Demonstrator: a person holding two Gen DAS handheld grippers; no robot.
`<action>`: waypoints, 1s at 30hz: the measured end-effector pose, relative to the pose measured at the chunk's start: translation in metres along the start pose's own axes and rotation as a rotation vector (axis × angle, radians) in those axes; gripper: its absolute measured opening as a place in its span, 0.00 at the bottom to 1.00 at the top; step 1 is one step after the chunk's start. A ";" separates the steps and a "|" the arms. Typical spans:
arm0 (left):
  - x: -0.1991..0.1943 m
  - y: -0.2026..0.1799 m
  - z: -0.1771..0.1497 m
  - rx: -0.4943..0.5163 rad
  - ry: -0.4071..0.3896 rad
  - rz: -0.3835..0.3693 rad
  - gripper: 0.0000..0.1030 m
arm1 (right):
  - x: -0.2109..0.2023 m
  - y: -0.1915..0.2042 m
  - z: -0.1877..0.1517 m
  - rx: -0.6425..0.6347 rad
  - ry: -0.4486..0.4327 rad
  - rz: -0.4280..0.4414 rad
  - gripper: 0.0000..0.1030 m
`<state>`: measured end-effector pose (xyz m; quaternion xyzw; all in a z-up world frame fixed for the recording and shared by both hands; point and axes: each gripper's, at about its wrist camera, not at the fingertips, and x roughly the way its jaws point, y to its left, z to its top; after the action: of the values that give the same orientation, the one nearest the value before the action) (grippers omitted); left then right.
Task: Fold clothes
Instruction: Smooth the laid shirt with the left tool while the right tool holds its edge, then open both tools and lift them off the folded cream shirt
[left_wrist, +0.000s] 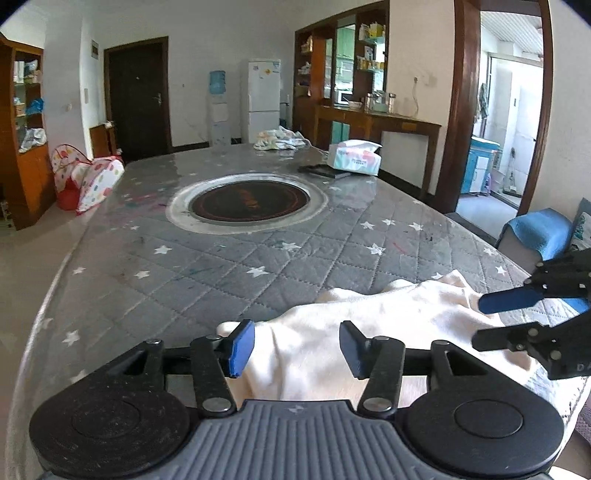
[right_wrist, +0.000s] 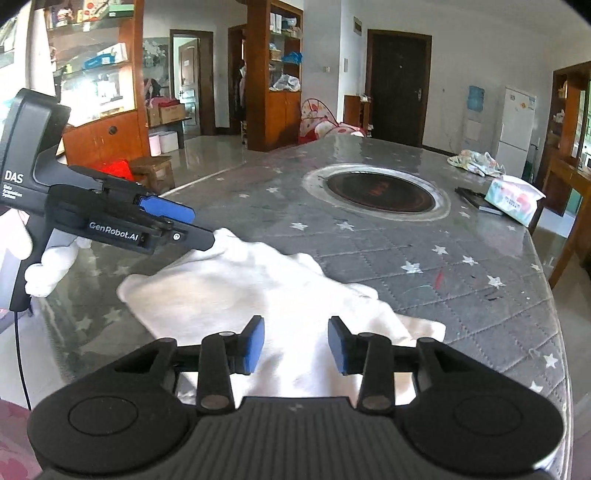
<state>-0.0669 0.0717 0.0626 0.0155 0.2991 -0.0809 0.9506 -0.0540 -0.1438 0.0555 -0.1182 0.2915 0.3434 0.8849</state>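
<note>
A cream-white garment (left_wrist: 369, 314) lies rumpled on the near end of the grey quilted star table (left_wrist: 229, 266); it also shows in the right wrist view (right_wrist: 251, 284). My left gripper (left_wrist: 297, 347) is open, its jaws wide apart just above the cloth's near left part; it also shows at the left of the right wrist view (right_wrist: 199, 225), above the cloth's far left corner. My right gripper (right_wrist: 295, 345) is open over the cloth's near edge. It also shows at the right of the left wrist view (left_wrist: 480, 321), open, over the cloth's right side.
A round black hotplate (left_wrist: 249, 201) is set in the table's middle. A tissue pack (left_wrist: 356, 157), a dark flat object (left_wrist: 325, 170) and a patterned bundle of cloth (left_wrist: 280, 139) lie at the far end. A blue-covered chair (left_wrist: 539, 230) stands at the right.
</note>
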 end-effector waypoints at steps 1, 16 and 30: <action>-0.004 0.001 -0.002 -0.005 -0.002 0.007 0.55 | -0.002 0.002 -0.001 -0.001 -0.004 0.003 0.42; -0.057 -0.005 -0.033 -0.051 -0.088 0.088 0.86 | -0.030 0.033 -0.018 -0.029 -0.075 -0.001 0.75; -0.082 -0.017 -0.039 -0.044 -0.176 0.114 1.00 | -0.055 0.047 -0.022 -0.043 -0.177 -0.067 1.00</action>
<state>-0.1580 0.0698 0.0783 0.0046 0.2147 -0.0214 0.9764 -0.1278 -0.1475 0.0702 -0.1162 0.2007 0.3289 0.9155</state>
